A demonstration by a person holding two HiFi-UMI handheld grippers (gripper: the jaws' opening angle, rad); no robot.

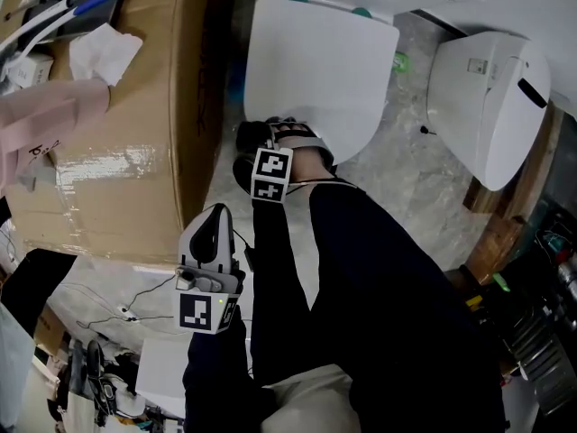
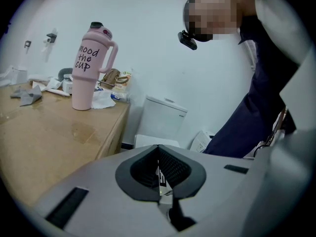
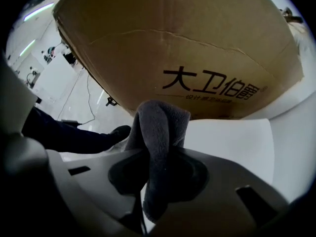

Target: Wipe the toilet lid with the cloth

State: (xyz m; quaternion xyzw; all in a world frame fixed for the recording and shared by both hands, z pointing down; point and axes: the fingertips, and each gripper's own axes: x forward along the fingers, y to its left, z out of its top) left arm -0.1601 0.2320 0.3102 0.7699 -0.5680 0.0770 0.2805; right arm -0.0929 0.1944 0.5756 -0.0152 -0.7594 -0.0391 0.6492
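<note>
The white toilet lid (image 1: 320, 66) lies shut in the upper middle of the head view. My right gripper (image 1: 270, 129) is at the lid's near left edge, shut on a grey cloth (image 3: 159, 127). In the right gripper view the cloth stands folded up between the jaws, with the lid (image 3: 232, 142) just beyond it to the right. My left gripper (image 1: 215, 216) is held lower and to the left, over the floor beside the cardboard box, away from the lid. Its jaws (image 2: 159, 172) are shut with nothing between them.
A large cardboard box (image 1: 117, 124) stands close to the left of the toilet, with a pink cup (image 2: 91, 65) and loose clutter on top. A second white toilet (image 1: 491, 97) is at the right. Cables (image 1: 126, 309) trail on the marble floor.
</note>
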